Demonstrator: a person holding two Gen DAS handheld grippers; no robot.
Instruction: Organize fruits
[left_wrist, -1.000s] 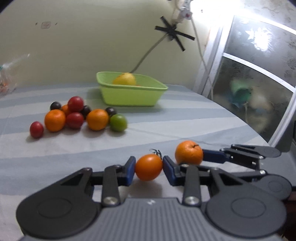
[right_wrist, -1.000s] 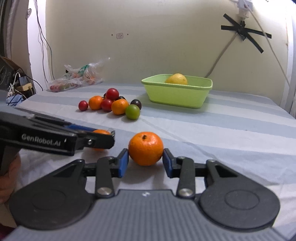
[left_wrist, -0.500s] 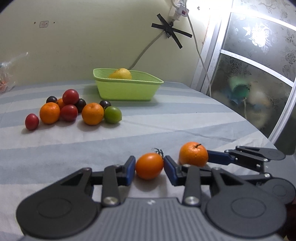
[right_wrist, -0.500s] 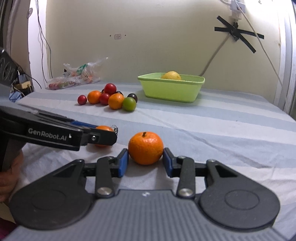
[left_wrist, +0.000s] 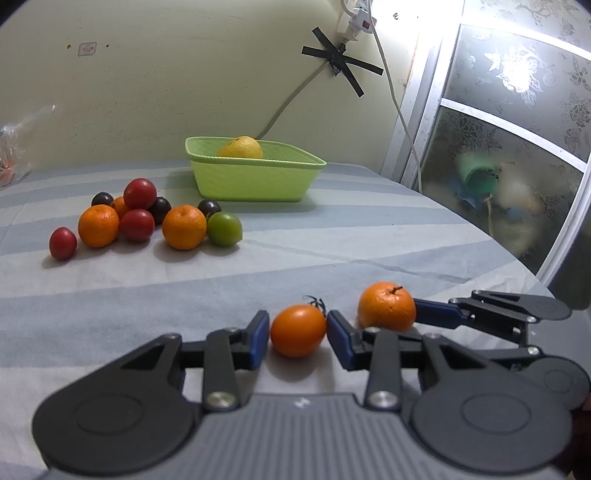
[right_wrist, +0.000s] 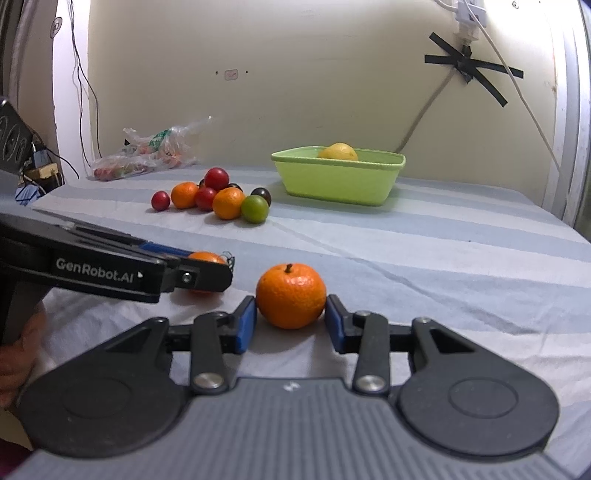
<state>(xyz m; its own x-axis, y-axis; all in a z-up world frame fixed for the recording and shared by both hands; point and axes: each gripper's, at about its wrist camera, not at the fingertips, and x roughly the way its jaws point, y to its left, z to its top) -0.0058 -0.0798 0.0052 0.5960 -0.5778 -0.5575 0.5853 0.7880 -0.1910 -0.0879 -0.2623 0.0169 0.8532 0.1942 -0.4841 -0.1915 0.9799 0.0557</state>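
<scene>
My left gripper (left_wrist: 297, 338) is shut on an orange tomato (left_wrist: 297, 335) with a dark stem, low over the striped cloth. My right gripper (right_wrist: 290, 318) is shut on a mandarin (right_wrist: 290, 296), just right of the left one; the mandarin also shows in the left wrist view (left_wrist: 386, 305). A green basket (left_wrist: 255, 176) stands at the back with a yellow lemon (left_wrist: 241, 147) in it. A pile of fruit (left_wrist: 147, 219) lies left of the basket: mandarins, red and dark tomatoes, one green fruit (left_wrist: 224, 229).
A plastic bag (right_wrist: 147, 151) with produce lies at the back left by the wall. A window frame (left_wrist: 417, 122) and a hanging cable (left_wrist: 391, 85) bound the table's right side. The table's right edge (left_wrist: 517, 258) curves near the right gripper.
Both grippers keep hold of their fruit. Both views have dropped lower and drawn back a little from the basket and the pile.
</scene>
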